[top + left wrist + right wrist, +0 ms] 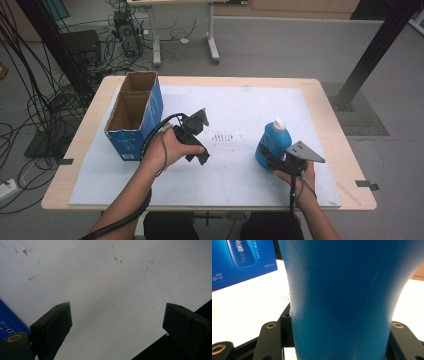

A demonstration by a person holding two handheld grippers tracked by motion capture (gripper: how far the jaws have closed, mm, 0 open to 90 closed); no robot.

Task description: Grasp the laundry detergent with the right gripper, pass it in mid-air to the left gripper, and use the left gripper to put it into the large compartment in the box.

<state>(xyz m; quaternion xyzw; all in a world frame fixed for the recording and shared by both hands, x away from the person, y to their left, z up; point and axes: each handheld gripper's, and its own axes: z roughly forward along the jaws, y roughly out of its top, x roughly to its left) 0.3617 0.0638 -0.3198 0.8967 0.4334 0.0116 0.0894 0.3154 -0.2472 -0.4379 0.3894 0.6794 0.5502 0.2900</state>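
Now, bottle: the blue plastic bottle with a white cap (pixel 272 141) stands upright on the right part of the white sheet (pixel 240 105) that covers the bench.
Right tongs: the right tongs (pixel 270 157) are clamped round the bottle's lower body, one jaw on each side of it in the right gripper view (pixel 342 302).
Left tongs: the left tongs (pixel 201 120) hover spread wide over bare white sheet, gripping nothing.
Box: an open blue cardboard box (pixel 134 114) stands just beside the left tongs, well apart from the bottle.
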